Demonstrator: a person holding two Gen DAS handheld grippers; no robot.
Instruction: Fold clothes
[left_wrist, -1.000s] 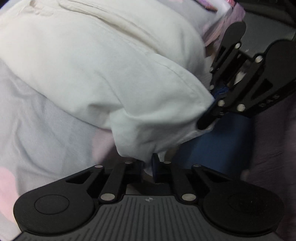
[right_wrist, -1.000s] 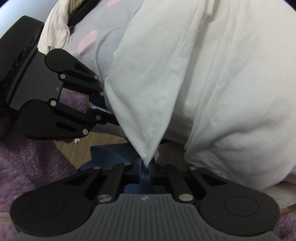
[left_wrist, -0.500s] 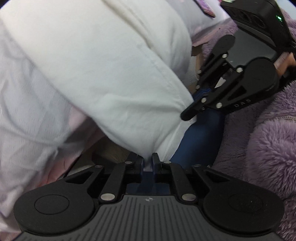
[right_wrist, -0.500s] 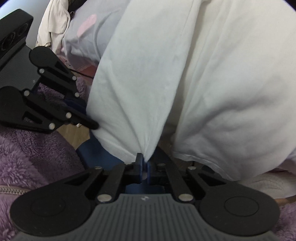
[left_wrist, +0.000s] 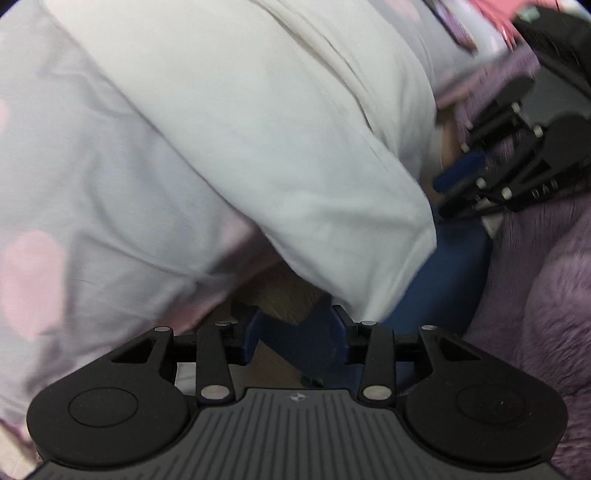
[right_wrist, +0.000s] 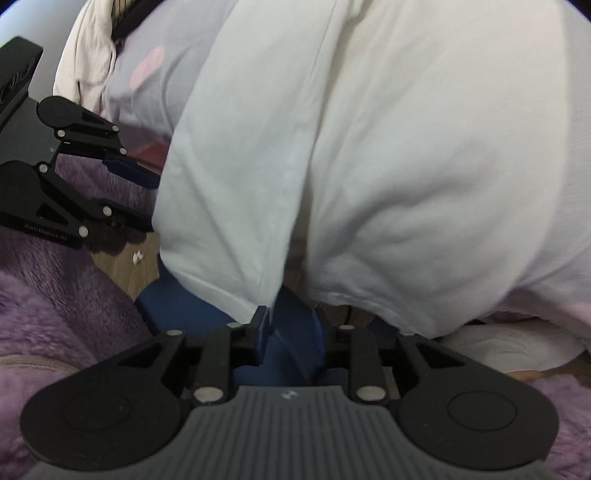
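A white garment (left_wrist: 280, 140) lies folded over the edge of a bed and hangs down in front of both grippers; it also fills the right wrist view (right_wrist: 388, 166). My left gripper (left_wrist: 295, 332) is open, its blue pads apart just below the cloth's hanging corner, holding nothing. My right gripper (right_wrist: 291, 328) is open too, with the cloth's lower edge just above its left pad. Each gripper shows in the other's view: the right one (left_wrist: 469, 184) at upper right, the left one (right_wrist: 122, 184) at left.
A pale sheet with pink hearts (left_wrist: 74, 192) covers the bed under the garment. A blue object (left_wrist: 436, 288) stands below the cloth's edge over wooden floor (right_wrist: 122, 266). Purple fleece (left_wrist: 546, 302) fills the right side, and also the lower left of the right wrist view (right_wrist: 55, 314).
Both grippers were shut on corners of the white garment; both have now opened and let it go. The cloth has dropped onto the bed edge.
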